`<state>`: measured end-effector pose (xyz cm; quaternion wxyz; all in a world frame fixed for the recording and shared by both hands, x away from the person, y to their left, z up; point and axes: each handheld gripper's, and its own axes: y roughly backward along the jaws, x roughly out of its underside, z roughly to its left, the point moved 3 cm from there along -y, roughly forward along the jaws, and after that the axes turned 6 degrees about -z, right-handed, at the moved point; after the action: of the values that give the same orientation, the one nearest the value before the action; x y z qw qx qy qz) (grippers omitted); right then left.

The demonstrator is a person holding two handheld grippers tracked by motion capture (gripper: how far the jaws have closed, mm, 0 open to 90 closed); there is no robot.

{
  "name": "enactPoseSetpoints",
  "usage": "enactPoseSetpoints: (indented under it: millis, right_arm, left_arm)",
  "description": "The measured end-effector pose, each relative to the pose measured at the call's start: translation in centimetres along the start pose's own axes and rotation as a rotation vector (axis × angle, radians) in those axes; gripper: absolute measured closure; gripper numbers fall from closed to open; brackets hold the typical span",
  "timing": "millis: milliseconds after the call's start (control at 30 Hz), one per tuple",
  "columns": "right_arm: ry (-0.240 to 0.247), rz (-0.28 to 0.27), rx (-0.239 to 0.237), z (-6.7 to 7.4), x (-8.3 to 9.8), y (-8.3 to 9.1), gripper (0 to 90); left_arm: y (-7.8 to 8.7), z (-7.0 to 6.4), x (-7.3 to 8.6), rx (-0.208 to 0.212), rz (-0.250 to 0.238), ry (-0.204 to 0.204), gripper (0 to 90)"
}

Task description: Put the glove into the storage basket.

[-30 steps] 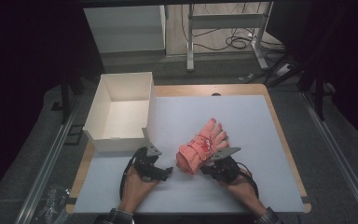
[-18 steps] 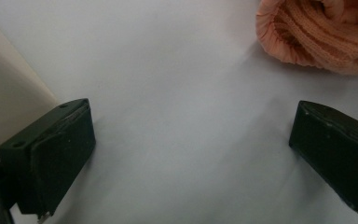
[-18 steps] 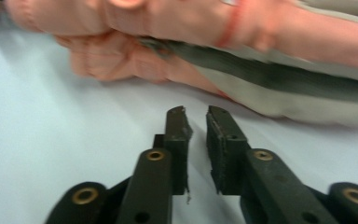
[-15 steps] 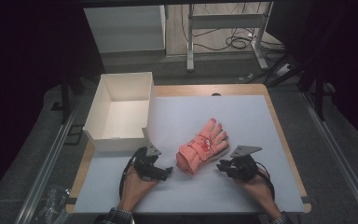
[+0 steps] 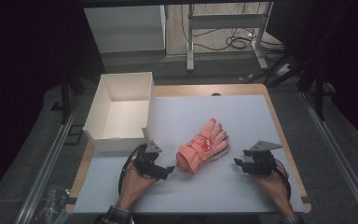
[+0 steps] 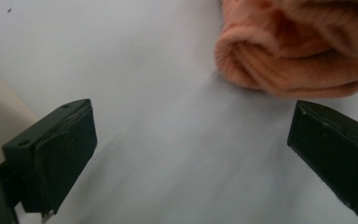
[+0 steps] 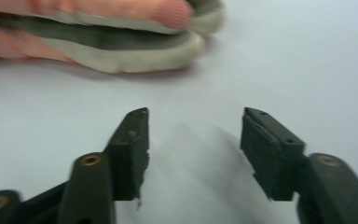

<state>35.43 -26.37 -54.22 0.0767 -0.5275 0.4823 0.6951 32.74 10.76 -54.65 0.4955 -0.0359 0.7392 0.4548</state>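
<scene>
Glove (image 5: 202, 146) stacked mid-desk, released. Right gripper (image 5: 240, 163) at its 3 o'clock, fingers just opened, empty; left gripper (image 5: 167, 171) spread, empty. Box (image 5: 103, 132) unfilled — boxing probably left.

place: lab or test room | work surface: wooden bench (image 5: 242, 89) under a white sheet, standing alone | flanks: metal rails (image 5: 46, 163) along both sides | floor: grey carpet with loose cables (image 5: 235, 43) | background: metal desk frame (image 5: 223, 21) and white cabinet (image 5: 123, 28) | light: bench lit, surroundings dark
</scene>
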Motion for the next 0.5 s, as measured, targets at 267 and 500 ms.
enactPoseSetpoints:
  millis: [267,500]
  right_arm:
    - [-0.027,0.019,0.068,-1.9,0.7,-0.2,24.7]
    - [-0.036,0.034,0.096,-2.0,0.8,-0.4,15.4]
  left_arm:
    - [1.2,-0.8,-2.6,0.053,0.025,-0.01,0.0]
    - [2.1,-2.3,-5.5,0.083,0.023,-0.061,0.0]
